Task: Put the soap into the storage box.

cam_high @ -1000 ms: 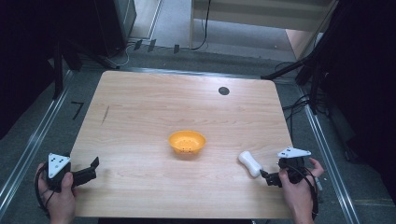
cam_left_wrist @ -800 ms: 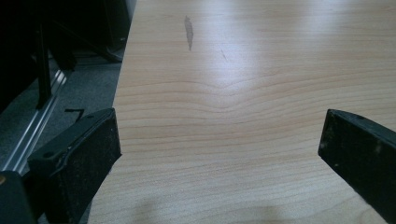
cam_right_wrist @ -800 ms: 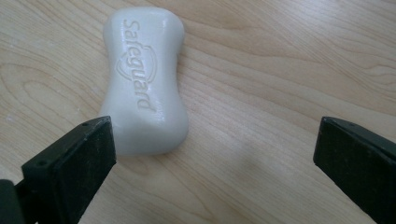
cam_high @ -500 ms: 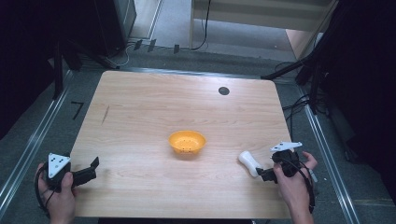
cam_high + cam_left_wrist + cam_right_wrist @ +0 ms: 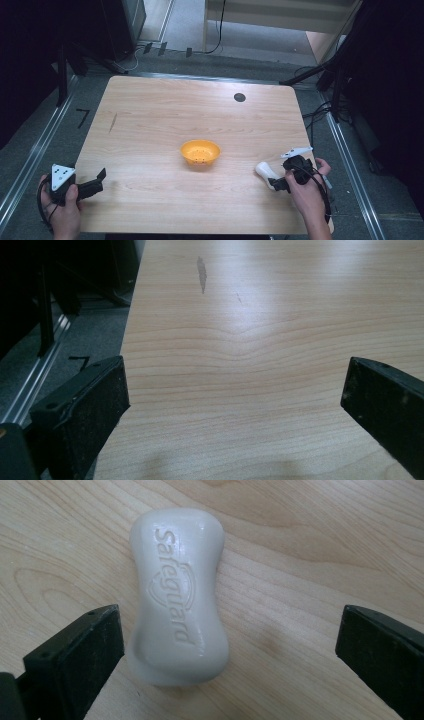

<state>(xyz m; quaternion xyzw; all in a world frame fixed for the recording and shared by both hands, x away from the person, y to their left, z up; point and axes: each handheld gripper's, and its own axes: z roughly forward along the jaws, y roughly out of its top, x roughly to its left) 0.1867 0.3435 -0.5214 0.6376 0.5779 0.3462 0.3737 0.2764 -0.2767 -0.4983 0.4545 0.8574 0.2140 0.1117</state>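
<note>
Near the surface's right front edge, a white soap bar (image 5: 177, 597) is flanked by the right tool's (image 5: 227, 655) parted jaws, ungrasped. An orange bowl (image 5: 200, 152) sits mid-surface, contents indiscernible. The left tool (image 5: 235, 400) is held released.

Light wood table (image 5: 150, 130), rounded corners, grain running left-right. Small black round plug (image 5: 239, 97) set in the top near the far edge, right of centre. Short dark smudge (image 5: 113, 122) on the left part, w/ a fainter scratch beside it in the left gripper view (image 5: 201, 274). Orange bowl (image 5: 200, 152) stands upright approx. mid-table, a bit toward the near side; small holes in its bottom. White soap bar (image 5: 265, 172) lies flat near the near right corner, well apart from the bowl; waisted shape, "Safeguard" pressed into its upper face (image 5: 177, 595). Table stands on grey floor (image 5: 50, 150) w/ metal rails along both sides.
</note>
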